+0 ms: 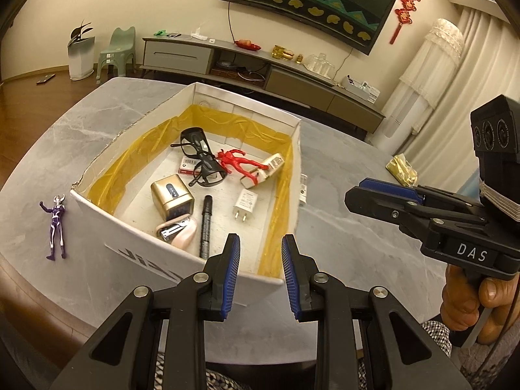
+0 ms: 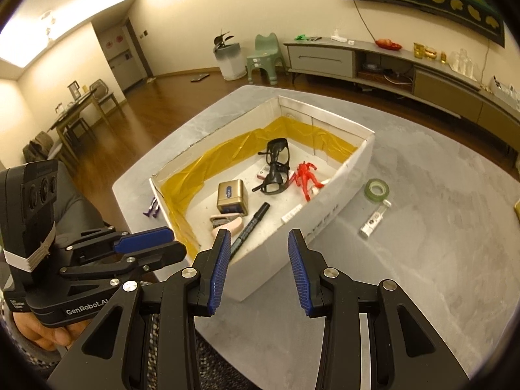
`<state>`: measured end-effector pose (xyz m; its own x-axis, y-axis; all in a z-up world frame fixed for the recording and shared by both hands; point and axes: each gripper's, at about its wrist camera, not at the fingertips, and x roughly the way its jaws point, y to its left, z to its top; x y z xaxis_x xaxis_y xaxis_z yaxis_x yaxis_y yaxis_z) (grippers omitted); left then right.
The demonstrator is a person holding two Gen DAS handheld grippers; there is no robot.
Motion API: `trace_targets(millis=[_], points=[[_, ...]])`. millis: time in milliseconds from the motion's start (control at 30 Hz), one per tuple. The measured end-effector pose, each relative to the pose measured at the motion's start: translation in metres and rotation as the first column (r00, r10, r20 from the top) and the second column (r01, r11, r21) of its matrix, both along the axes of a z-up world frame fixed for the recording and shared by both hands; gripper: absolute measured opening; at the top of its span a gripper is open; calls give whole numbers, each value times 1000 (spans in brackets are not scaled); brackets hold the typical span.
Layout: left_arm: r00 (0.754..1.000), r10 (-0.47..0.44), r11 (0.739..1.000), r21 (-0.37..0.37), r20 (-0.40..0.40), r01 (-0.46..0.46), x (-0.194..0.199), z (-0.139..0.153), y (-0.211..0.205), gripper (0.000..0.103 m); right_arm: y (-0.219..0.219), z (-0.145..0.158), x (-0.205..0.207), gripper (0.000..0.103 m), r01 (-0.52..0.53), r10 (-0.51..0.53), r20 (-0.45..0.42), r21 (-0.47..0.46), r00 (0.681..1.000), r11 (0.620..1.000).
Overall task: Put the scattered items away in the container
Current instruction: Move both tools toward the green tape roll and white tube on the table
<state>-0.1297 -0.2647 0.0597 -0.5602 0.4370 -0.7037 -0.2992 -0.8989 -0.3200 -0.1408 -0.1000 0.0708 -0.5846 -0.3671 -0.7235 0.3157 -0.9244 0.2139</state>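
Note:
A white cardboard box [image 1: 97,209] [image 2: 328,217] lined with yellow tape stands on the grey marble table [image 1: 351,247]. Inside lie black glasses [image 1: 203,159], a red figure [image 1: 239,159], a gold device [image 1: 172,196], a black marker [image 1: 206,224], a white plug [image 1: 245,204] and a pink stapler [image 1: 177,230]. A purple figure [image 1: 57,224] lies on the table left of the box. A green tape roll [image 2: 377,189] and a white tube [image 2: 373,219] lie to its right. My left gripper [image 1: 260,239] hovers open at the box's near wall. My right gripper [image 2: 258,234] is open and empty over the near corner.
A gold wrapper [image 1: 401,169] lies at the table's far right. Bare tabletop stretches right of the box [image 2: 422,276]. Beyond the table are a wooden floor, a long TV cabinet [image 1: 260,65], a green stool [image 1: 117,52] and a white bin [image 1: 79,58].

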Motion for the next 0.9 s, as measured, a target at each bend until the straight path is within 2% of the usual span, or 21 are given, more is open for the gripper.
trace_targets(millis=[533, 733, 900], points=[[995, -99, 994, -37, 0, 99, 29, 2, 55, 28, 63, -16, 38, 39, 89, -87, 24, -82, 996, 993], [988, -155, 986, -53, 15, 156, 32, -4, 89, 28, 98, -32, 38, 39, 149, -144, 53, -98, 988, 984], [977, -210, 975, -73, 32, 212, 27, -14, 122, 28, 120, -42, 22, 39, 179, -174, 67, -80, 982, 980]])
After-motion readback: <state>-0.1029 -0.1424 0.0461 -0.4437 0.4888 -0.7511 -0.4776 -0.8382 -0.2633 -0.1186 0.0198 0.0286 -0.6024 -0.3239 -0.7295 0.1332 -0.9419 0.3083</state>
